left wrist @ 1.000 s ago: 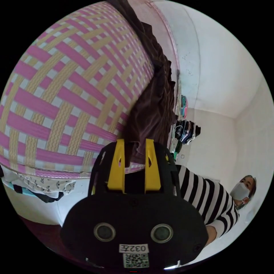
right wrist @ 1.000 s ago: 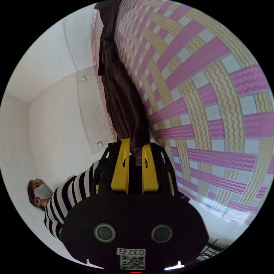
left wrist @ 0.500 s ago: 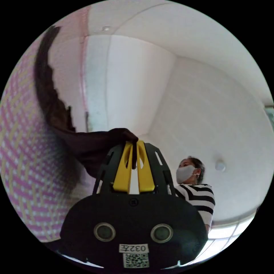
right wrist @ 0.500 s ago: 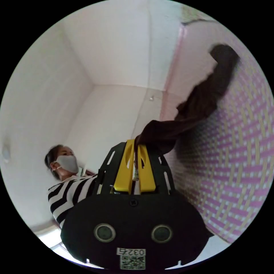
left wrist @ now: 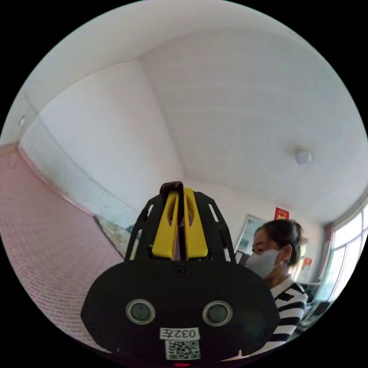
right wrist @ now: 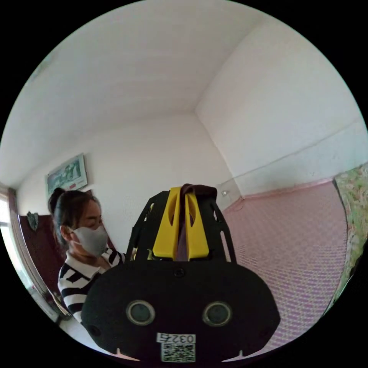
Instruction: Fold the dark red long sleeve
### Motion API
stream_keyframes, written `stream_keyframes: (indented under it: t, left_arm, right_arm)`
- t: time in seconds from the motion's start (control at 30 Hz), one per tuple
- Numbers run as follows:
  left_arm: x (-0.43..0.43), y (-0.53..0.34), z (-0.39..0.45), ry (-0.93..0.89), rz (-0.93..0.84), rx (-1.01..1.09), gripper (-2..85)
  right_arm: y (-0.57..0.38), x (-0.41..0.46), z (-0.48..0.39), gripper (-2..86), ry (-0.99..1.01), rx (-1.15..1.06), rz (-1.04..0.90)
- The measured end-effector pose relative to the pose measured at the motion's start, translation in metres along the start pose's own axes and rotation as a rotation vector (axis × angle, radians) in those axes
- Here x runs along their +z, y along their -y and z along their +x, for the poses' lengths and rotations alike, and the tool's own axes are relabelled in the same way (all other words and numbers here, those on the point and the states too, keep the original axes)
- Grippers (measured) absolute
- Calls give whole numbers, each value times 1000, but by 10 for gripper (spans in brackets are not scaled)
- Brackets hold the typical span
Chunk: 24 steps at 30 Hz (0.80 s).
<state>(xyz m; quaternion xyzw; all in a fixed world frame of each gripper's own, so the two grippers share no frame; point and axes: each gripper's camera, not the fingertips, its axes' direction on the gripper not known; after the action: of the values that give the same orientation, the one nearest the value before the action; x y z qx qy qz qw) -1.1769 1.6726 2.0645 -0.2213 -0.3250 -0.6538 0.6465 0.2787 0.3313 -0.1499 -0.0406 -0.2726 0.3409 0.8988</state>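
In the left gripper view my left gripper is shut, and a small fold of the dark red long sleeve peeks over its yellow jaw tips. In the right gripper view my right gripper is shut too, with a bunch of the same dark red cloth pinched at its tips. Both cameras are tipped up toward the ceiling and walls, so the rest of the garment hangs hidden behind the gripper bodies.
A person in a striped top and a face mask stands close behind the grippers, also in the right gripper view. A pink-patterned wall panel runs beside them. A window is at the right edge.
Both grippers closed on the garment's edges and lifted it off the pink and yellow woven mat. Both cameras swung up from the mat to the walls and ceiling.
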Motion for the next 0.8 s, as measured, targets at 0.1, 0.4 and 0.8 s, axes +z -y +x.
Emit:
stream_keyframes:
  t: [0.1,0.4,0.8]
  left_arm:
    - [24,-20,-110,34,-23,-272,-11]
    - [88,53,-166,-34,117,-211,-10]
    - [-1,-53,-160,196,-167,-202,-14]
  right_arm:
    - [-16,43,90,-9,-92,181,-98]
    - [37,119,106,-10,-179,51,-114]
    - [-111,138,100,-8,-261,179,-357]
